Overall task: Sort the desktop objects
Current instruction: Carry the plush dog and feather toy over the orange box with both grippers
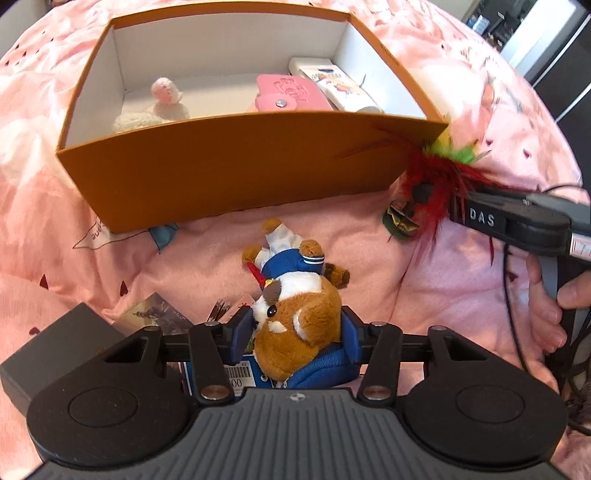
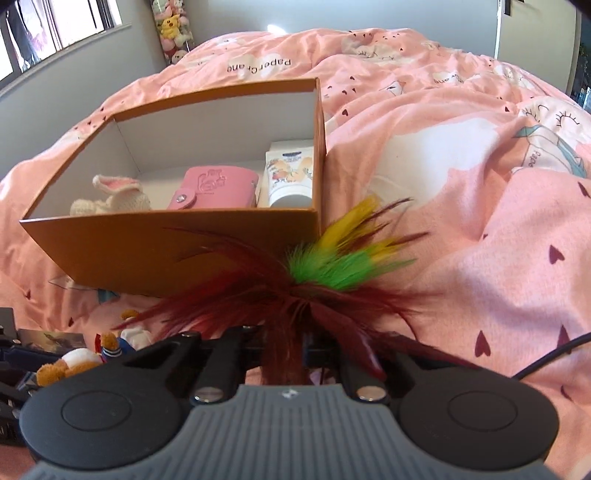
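Left wrist view, nearest: my left gripper (image 1: 295, 339) is pinching the plush dog (image 1: 295, 314) by its brown head, between the blue pads; the body hangs forward over the bed.
Plush dog, handling: I judge it light and soft; it squeezes easily, so the head or the thick body is the good place to hold, not the thin legs.
Right wrist view, nearest: my right gripper (image 2: 284, 341) is pressed together on the stem of the feather toy (image 2: 325, 269), just beside the near right corner of the box.
Feather toy, handling: very light, and the feathers bend and could break; I judge the firm stem is the only safe place to hold.
Orange box (image 1: 236, 162): open, and inside lie a knitted bunny (image 2: 114, 199), a pink card holder (image 2: 218, 188) and a cream tube (image 2: 291, 177).
Surface: a pink bedcover (image 2: 461, 229), soft and wrinkled, so the things sink a little.
Room, far: a window (image 2: 55, 26) and a hanging row of plush toys (image 2: 171, 29) by the grey wall.
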A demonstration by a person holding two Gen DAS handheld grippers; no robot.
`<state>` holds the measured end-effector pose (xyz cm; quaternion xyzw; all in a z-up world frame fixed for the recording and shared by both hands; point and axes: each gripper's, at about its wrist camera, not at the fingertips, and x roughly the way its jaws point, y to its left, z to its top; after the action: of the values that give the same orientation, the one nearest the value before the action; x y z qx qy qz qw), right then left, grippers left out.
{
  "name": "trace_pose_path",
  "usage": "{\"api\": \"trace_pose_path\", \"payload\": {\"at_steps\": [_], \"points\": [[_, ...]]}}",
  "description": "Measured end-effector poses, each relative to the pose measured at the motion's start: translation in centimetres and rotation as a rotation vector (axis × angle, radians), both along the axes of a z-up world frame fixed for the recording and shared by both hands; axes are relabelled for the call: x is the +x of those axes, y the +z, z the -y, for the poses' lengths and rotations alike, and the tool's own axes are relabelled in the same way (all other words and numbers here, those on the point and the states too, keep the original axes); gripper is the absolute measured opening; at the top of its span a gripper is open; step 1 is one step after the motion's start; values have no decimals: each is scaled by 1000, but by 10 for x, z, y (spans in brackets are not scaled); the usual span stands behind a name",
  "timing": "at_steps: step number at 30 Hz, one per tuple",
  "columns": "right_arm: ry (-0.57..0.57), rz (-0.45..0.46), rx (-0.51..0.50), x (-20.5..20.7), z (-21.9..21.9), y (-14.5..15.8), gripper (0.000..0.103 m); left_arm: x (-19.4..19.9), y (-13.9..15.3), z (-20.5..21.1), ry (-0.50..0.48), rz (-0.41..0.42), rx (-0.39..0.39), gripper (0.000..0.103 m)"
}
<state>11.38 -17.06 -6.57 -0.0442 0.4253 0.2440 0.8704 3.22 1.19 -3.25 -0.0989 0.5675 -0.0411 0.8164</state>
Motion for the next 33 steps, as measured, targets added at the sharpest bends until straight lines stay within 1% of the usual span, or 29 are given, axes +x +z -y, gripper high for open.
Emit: {"api": "trace_pose_path", "payload": {"at_steps": [4,11,15,18,24,29,33], "points": [[16,-1,31,-8,5,14,11,-6,15,-10,31,31,-49,56],[61,15,100,-21,10,45,10,-11,52,-31,64,126,-198,56],[89,19,148,-24,10,63,10,-12,74,-36,66,190,-238,56],[99,47,168,-25,7,77,10,-10,91,-41,72,237,-250,56],[119,91,214,-18,0,102,10,0,123,-53,88,344,-244,56],[123,130,224,0,-4,121,10,17,152,-61,88,438,-195,56],[128,179,219,15,-9,137,10,36,165,-67,96,492,-160,56]]}}
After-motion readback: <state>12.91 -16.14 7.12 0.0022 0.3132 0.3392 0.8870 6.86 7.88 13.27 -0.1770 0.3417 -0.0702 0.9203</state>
